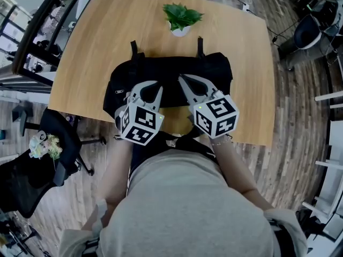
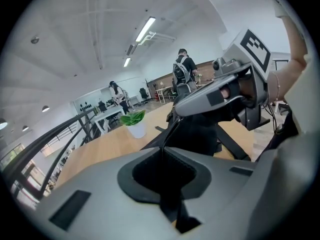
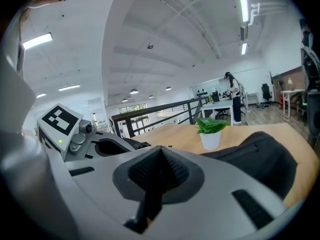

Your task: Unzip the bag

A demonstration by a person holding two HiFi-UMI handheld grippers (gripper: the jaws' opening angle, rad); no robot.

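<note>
One cord (image 2: 170, 134) in left gripper (image 2: 162, 148)

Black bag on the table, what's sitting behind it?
A green plant in a white pot stands behind the black bag, apart from it. The tabletop under the bag is hidden.

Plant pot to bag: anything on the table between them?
Nothing. In the head view, the stretch from the plant pot to the black bag is bare wooden table.

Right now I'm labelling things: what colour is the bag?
The bag is black, clearest in the head view.
</note>
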